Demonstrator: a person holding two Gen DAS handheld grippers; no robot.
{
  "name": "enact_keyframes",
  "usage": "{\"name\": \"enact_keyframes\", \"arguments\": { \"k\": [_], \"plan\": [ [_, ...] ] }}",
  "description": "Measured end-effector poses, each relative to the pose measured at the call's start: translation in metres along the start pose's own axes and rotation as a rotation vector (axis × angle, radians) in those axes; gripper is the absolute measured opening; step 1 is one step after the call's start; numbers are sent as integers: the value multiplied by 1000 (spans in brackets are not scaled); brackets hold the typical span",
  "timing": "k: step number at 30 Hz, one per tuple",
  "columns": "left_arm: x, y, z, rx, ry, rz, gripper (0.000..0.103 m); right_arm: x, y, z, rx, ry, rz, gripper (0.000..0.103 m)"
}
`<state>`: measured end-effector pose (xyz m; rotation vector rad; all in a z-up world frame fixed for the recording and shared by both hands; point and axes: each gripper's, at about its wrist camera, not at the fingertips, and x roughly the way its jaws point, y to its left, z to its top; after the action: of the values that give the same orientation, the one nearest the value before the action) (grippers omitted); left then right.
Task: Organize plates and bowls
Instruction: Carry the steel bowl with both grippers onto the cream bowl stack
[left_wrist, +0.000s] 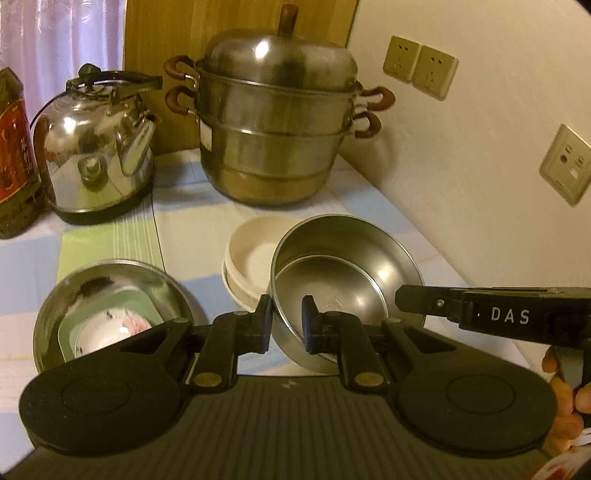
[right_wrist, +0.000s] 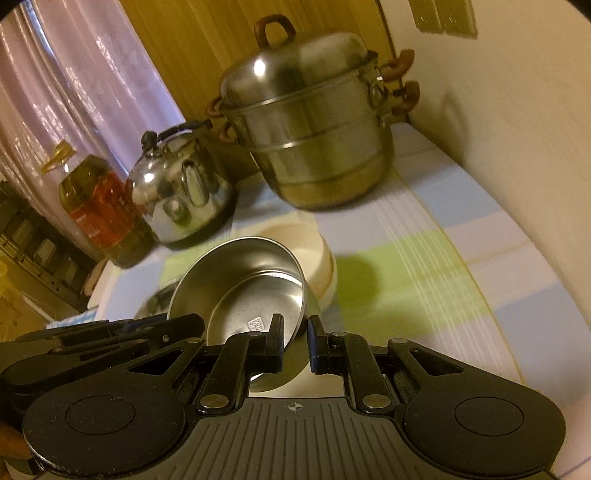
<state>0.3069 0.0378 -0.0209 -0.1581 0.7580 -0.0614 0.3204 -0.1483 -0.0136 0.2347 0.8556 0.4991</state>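
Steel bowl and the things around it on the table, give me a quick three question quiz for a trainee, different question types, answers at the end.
1. True or false: the steel bowl lies flat on the table.
2. Multiple choice: what sits directly behind the steel bowl? A) a mug B) stacked cream bowls C) a cutting board
3. Fill in: between the oil bottle and the steamer pot stands the ___.

Key
1. False. It is tilted, with the left gripper and the right gripper each straddling its rim.
2. B.
3. Kettle.
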Motion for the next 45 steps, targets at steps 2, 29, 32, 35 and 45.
{"name": "enact_keyframes", "arguments": {
  "k": [2, 29, 32, 35, 45],
  "plan": [
    [4, 3, 7, -4, -5, 1, 14, 5, 0, 8, 5, -5, 4, 13],
    [69, 34, 54, -31, 24, 16, 14, 74, -9, 64, 38, 22, -8, 13],
    [74, 35, 52, -31, 35, 15, 15, 78, -11, 63, 42, 32, -11, 13],
    [78, 36, 50, -32, 45, 14, 14, 82, -14, 62, 48, 43, -13, 13],
    [88, 39, 47, -37, 73, 19, 15, 93, -18, 58, 55, 70, -17, 13]
  ]
}}
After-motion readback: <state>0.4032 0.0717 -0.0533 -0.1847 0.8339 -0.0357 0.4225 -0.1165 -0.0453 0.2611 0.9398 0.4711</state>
